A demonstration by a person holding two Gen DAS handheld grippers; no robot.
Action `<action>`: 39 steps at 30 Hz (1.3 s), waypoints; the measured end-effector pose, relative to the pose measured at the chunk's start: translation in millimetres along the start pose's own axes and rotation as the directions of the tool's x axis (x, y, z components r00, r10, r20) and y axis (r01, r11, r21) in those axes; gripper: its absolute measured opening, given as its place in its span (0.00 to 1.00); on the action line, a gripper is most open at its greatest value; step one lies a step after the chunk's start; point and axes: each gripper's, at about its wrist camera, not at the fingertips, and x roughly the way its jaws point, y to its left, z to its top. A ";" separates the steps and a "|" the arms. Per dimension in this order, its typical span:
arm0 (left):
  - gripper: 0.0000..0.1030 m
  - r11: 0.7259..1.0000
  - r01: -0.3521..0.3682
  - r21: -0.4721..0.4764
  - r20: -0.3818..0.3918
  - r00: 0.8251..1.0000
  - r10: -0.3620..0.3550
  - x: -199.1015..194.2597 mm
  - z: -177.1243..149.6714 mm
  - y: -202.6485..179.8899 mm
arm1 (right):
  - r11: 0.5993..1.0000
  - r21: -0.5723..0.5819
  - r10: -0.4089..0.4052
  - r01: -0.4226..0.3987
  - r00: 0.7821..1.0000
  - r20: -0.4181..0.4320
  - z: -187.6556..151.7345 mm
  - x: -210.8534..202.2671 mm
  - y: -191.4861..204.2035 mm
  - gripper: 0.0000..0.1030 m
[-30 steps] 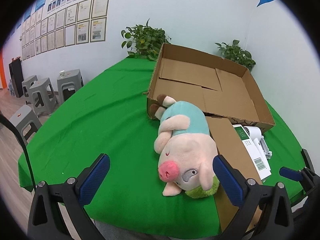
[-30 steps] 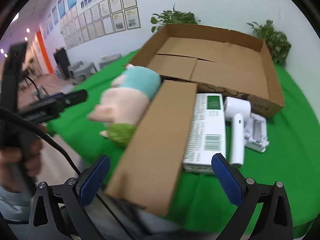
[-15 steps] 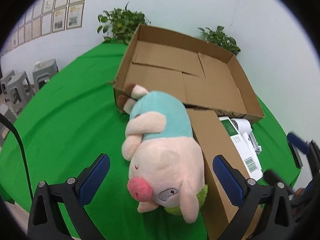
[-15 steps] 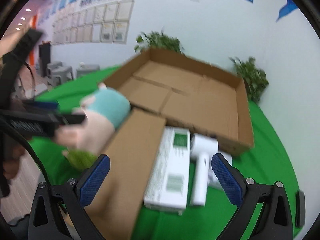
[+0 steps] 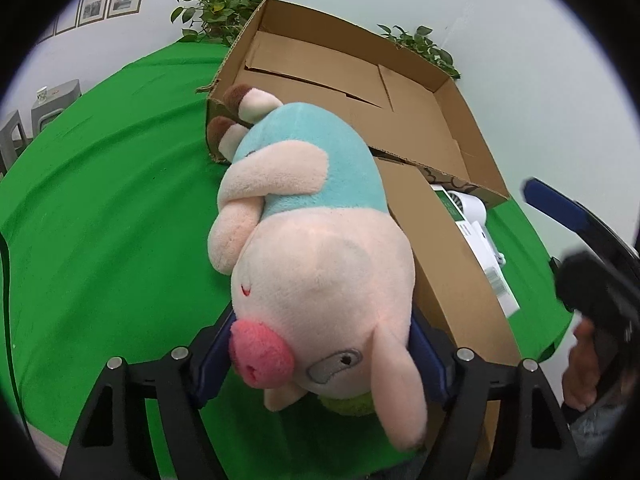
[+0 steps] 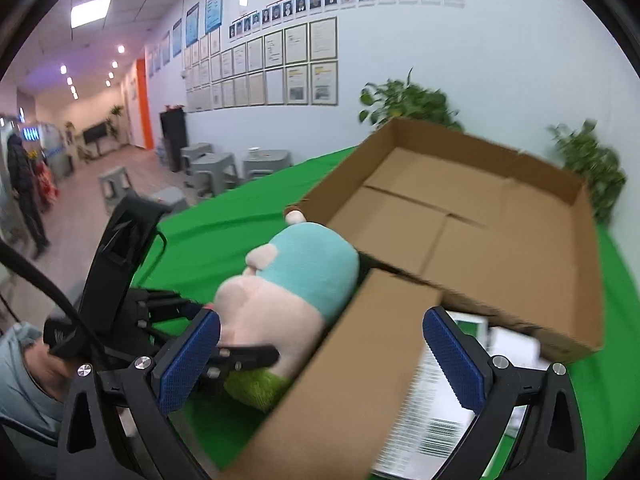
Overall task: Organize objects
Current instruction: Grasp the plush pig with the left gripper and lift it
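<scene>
A plush pig (image 5: 316, 248) in a teal shirt lies on the green table beside the open cardboard box (image 5: 360, 92). My left gripper (image 5: 320, 364) is closed around the pig's head, its blue pads pressing both sides. In the right wrist view the pig (image 6: 288, 300) lies left of a long brown carton (image 6: 344, 384). My right gripper (image 6: 320, 356) is open above that carton, holding nothing. A white boxed item with a barcode (image 6: 436, 408) and a white hair dryer (image 5: 472, 208) lie right of the carton.
The big box (image 6: 480, 216) has an empty floor. Potted plants (image 5: 216, 4) stand behind it by the wall. The green cloth (image 5: 100, 184) stretches left. Grey stools (image 6: 208, 168) stand on the floor beyond the table's left edge.
My left gripper moved forward onto the pig and closed on its head. My right gripper swung left and up, now over the brown carton, still open.
</scene>
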 end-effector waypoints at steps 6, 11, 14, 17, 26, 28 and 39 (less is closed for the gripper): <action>0.75 0.998 0.061 -0.023 -0.021 0.998 -0.061 -29.6 -20.5 23.1 | 0.954 0.194 0.241 -0.230 0.970 -0.040 15.9 38.0 -3.3 0.99; 0.75 0.992 0.104 -0.075 -0.001 0.995 -0.105 -38.9 -31.7 38.1 | 0.922 0.254 0.334 -0.291 0.932 -0.143 24.6 87.3 20.9 0.99; 0.75 0.987 0.124 -0.099 0.014 0.992 -0.123 -40.4 -35.6 43.6 | 0.918 0.289 0.336 -0.271 0.920 -0.203 28.4 112.1 33.0 0.99; 0.74 0.983 0.142 -0.113 0.026 0.990 -0.140 -43.9 -40.5 50.8 | 0.931 0.297 0.292 -0.214 0.923 -0.250 28.7 126.3 41.3 0.99; 0.73 0.981 0.176 -0.076 0.041 0.984 -0.173 -49.8 -47.6 55.4 | 0.950 0.302 0.181 -0.075 0.923 -0.339 23.7 155.0 64.0 0.99; 0.72 0.983 0.175 -0.057 0.040 0.984 -0.173 -50.6 -48.9 54.2 | 0.953 0.302 0.140 -0.020 0.914 -0.381 14.5 161.6 68.1 0.98; 0.68 0.982 0.186 -0.036 0.054 0.981 -0.184 -56.0 -54.0 55.1 | 0.951 0.299 0.042 0.076 0.929 -0.367 -2.9 171.1 89.4 0.76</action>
